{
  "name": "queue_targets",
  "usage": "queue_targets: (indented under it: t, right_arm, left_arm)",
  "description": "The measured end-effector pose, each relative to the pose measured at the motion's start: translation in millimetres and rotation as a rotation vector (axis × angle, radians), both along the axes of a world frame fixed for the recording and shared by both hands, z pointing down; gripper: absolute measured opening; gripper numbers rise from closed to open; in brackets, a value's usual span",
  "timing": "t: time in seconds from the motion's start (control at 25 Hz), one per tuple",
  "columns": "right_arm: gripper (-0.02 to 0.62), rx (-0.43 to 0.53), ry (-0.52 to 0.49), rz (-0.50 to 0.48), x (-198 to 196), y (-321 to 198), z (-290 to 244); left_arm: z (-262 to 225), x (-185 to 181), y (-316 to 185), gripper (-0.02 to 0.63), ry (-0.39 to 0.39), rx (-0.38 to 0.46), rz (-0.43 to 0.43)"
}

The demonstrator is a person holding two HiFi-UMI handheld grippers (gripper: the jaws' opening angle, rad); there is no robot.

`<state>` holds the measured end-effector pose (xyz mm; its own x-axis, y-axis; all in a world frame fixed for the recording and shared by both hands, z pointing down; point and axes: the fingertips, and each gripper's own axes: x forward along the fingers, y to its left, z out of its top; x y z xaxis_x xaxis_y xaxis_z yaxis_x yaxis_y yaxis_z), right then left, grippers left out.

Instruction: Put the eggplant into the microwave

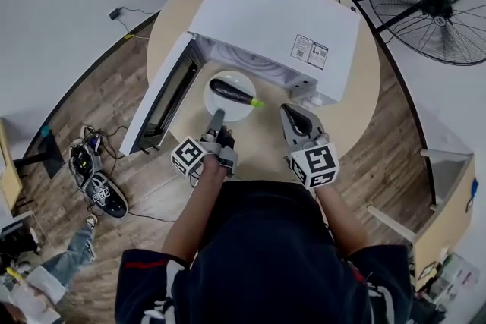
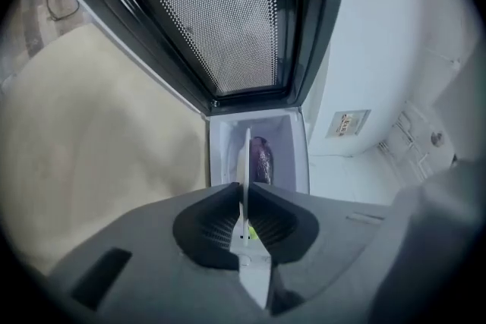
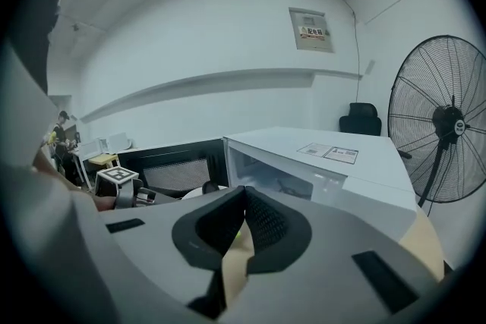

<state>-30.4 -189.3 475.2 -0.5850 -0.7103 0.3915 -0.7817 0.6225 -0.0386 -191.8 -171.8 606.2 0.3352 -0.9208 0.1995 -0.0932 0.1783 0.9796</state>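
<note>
A dark purple eggplant (image 1: pixel 231 92) with a green stem lies on a white plate (image 1: pixel 241 111) at the mouth of the open white microwave (image 1: pixel 281 19). The plate's far edge sits under the oven's front edge. My left gripper (image 1: pixel 217 116) is shut on the plate's near rim. In the left gripper view the plate (image 2: pixel 244 155) shows edge-on between the shut jaws of the left gripper (image 2: pixel 244 197), with the eggplant (image 2: pixel 261 159) just beyond. My right gripper (image 1: pixel 292 114) hovers to the right of the plate, shut and holding nothing; the right gripper (image 3: pixel 241 220) points past the microwave (image 3: pixel 319 163).
The microwave door (image 1: pixel 163 99) swings out to the left, over the edge of the round beige table (image 1: pixel 357 102). A large standing fan (image 1: pixel 437 0) is at the back right. Shoes and cables (image 1: pixel 95 171) lie on the wooden floor at the left.
</note>
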Motion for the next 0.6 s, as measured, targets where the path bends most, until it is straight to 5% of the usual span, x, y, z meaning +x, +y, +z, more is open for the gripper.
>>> queue_targets:
  t: [0.6]
  right_arm:
    - [0.011,-0.015,0.064,0.042,11,-12,11]
  left_arm:
    - [34,17,-55,0.031,0.040,0.033,0.084]
